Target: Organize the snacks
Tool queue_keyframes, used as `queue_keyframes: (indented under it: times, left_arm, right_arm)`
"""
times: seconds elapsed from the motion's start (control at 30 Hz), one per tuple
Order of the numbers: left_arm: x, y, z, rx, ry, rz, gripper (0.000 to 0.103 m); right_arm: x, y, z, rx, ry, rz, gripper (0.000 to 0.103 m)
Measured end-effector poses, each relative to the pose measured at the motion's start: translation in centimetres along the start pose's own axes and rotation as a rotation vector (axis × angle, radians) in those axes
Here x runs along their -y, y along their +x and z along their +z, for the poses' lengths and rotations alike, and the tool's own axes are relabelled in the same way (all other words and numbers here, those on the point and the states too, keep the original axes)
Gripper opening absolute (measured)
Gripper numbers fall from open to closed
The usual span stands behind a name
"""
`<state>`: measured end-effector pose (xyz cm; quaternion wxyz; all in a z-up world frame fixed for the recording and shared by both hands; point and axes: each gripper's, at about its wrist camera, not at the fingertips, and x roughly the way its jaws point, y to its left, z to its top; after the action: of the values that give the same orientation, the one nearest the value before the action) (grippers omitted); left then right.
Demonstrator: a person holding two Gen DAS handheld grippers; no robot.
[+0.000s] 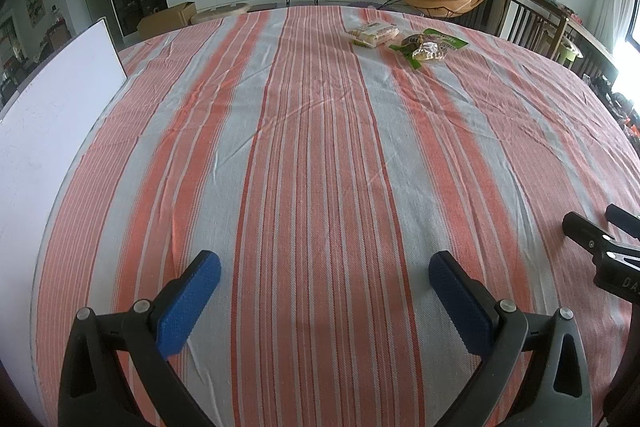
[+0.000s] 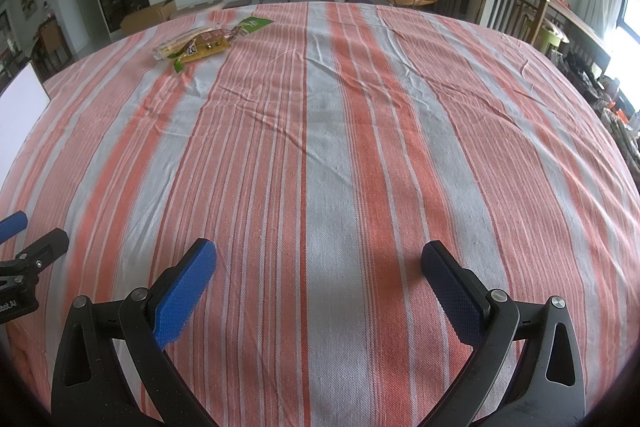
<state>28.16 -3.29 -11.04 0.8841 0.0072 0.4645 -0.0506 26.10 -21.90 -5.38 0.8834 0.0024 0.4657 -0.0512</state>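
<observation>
Both snack packets, the pale packet (image 1: pixel 373 34) and the green packet (image 1: pixel 428 47), lie touching at the tabletop's (image 1: pixel 320 147) far edge, well apart from both grippers. Left gripper (image 1: pixel 325 277) and right gripper (image 2: pixel 319 267) hover low, level, jaws spread, empty; the left looks marginally nearer.

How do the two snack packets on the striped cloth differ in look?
The pale clear-wrapped snack packet shows rows of light biscuits; the green-edged plastic snack packet shows darker, brownish contents. The pale one lies farther left and is plainer; the green one has printed borders. Both lie flat, side by side, untouched.
</observation>
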Motion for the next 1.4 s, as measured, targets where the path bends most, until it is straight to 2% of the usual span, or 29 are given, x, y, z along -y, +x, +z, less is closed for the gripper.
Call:
queue_keyframes:
  times: [1.4]
  left_arm:
    - [-0.22,-0.09,-0.09,0.004,-0.002,-0.008,0.103]
  right_arm:
    - [-0.01,0.0,0.01,0.0,0.0,-0.001,0.103]
